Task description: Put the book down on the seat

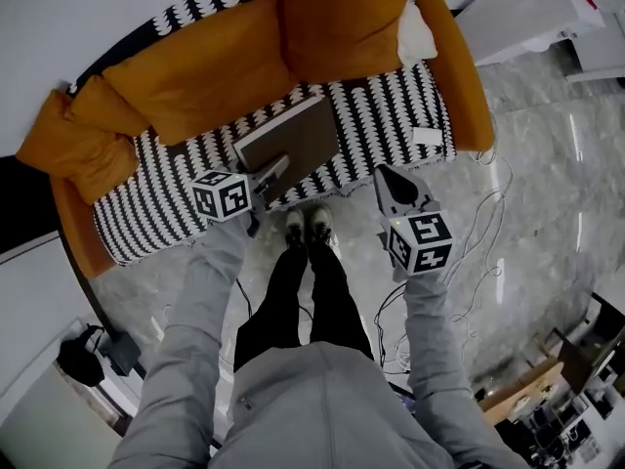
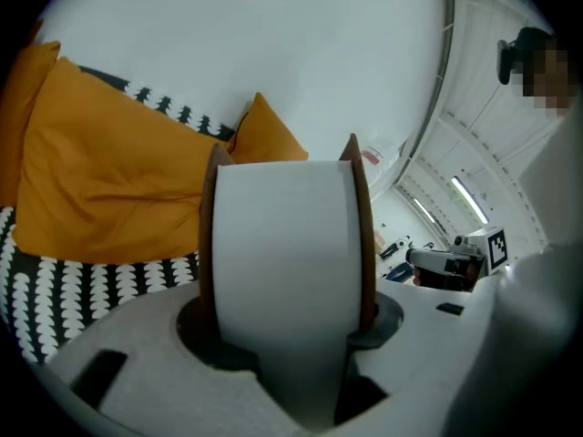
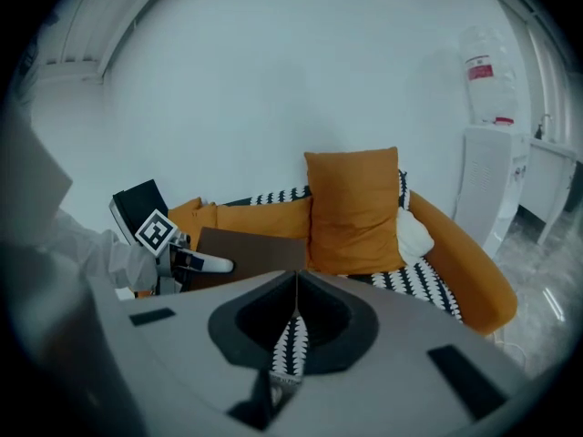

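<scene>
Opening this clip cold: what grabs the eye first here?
The brown-covered book stands out first, clamped in the left gripper over the middle of the black-and-white patterned seat. Bright orange cushions line the sofa's back behind it. The right gripper hangs shut and empty near the seat's front edge, to the right of the book.

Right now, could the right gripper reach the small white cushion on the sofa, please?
Probably yes: the right gripper, jaws together and empty, has only bare patterned seat before the small white cushion.
</scene>
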`<action>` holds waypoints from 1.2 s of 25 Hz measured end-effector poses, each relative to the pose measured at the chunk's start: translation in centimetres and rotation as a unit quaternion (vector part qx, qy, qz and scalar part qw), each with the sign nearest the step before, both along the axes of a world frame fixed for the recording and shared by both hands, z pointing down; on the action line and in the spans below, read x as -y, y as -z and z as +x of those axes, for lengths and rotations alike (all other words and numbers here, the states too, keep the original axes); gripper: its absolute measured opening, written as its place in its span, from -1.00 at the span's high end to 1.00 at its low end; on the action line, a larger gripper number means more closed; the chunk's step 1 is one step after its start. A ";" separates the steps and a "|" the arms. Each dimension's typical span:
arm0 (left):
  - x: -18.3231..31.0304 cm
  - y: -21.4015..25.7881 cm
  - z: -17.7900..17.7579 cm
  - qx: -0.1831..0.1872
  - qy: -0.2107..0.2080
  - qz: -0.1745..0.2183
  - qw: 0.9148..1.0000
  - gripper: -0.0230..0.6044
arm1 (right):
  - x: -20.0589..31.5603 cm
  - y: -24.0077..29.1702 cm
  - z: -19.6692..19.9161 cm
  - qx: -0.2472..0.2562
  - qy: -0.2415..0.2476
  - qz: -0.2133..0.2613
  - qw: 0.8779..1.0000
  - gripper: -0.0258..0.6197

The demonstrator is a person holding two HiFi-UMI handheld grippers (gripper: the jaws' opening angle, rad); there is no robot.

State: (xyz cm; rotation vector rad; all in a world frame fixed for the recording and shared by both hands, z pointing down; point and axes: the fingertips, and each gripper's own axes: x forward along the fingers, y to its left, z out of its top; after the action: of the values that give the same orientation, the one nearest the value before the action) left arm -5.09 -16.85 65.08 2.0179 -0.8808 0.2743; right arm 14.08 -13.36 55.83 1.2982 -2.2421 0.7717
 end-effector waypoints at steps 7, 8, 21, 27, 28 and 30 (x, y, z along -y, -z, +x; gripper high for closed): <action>-0.5 -7.4 1.7 -0.042 -0.008 -0.041 0.998 0.21 | 1.7 -6.9 -0.7 0.009 -0.009 -0.021 1.000 0.83; -0.5 -8.5 1.8 -0.044 -0.011 -0.045 0.998 0.21 | 2.0 -7.8 -0.8 0.012 -0.011 -0.023 1.000 0.83; 1.5 -19.8 5.4 -0.092 -0.080 -0.116 0.986 0.21 | 3.1 -16.7 -0.5 0.024 -0.047 -0.055 0.997 0.83; 2.6 -22.0 5.6 -0.131 -0.093 -0.154 0.975 0.21 | 4.1 -18.6 -1.2 0.037 -0.061 -0.057 0.996 0.83; 2.8 -22.2 5.6 -0.139 -0.093 -0.164 0.972 0.21 | 4.3 -18.8 -1.4 0.038 -0.061 -0.056 0.996 0.83; 3.0 -22.5 5.7 -0.152 -0.095 -0.182 0.967 0.21 | 4.7 -19.2 -1.7 0.040 -0.060 -0.056 0.996 0.83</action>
State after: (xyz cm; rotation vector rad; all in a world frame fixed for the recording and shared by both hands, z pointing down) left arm 0.61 -19.86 87.59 1.7388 -0.4093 0.2069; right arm 12.41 -18.04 74.98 1.3805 -2.1621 0.9951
